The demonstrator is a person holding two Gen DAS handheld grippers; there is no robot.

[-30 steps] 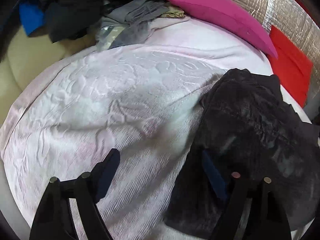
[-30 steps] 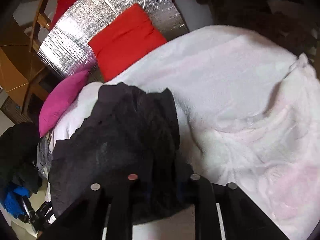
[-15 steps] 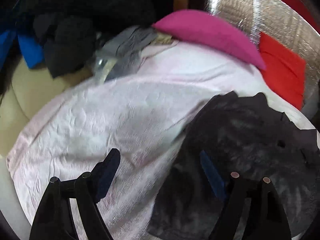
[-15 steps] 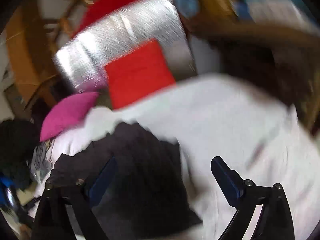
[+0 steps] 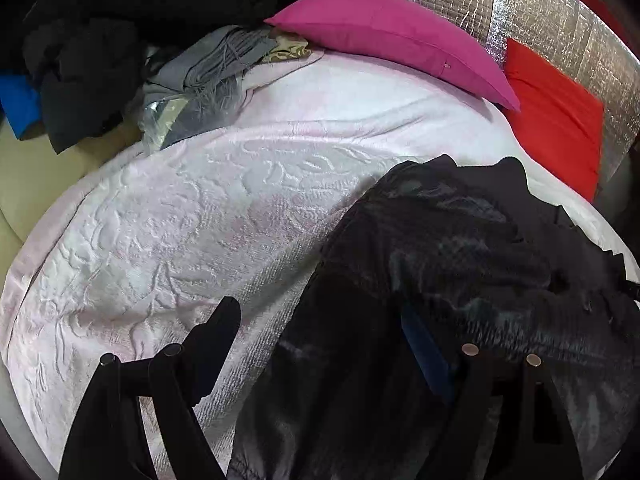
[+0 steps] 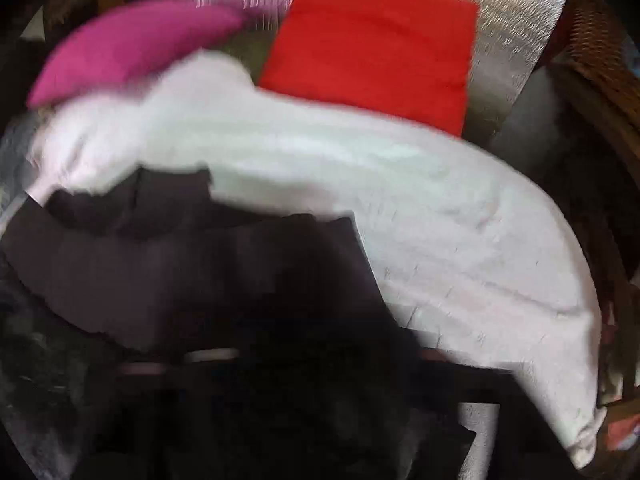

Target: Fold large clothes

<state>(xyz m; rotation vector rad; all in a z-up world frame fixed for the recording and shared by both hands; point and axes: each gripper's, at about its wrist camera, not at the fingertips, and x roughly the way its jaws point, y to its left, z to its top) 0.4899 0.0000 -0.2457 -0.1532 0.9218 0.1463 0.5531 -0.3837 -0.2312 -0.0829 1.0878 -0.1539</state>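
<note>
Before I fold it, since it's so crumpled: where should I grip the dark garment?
Judging by its pose, grip the dark garment at its far, pillow-side edge, coming from above. That edge lies free on the pale blanket, so fingers could likely pinch it cleanly.

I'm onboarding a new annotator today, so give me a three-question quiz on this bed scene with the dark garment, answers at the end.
1. True or false: the magenta pillow lies on top of the dark fuzzy garment.
2. Which cushion leans on the silver quilted foil panel? A) red square cushion B) blue cushion C) green cushion
3. Fill in: the jaws of the left hand-held gripper stand ____, one finger over the pale pink embossed blanket.

Key: 1 false, since the pillow lies apart at the far edge of the blanket; 2 A; 3 open.
</note>
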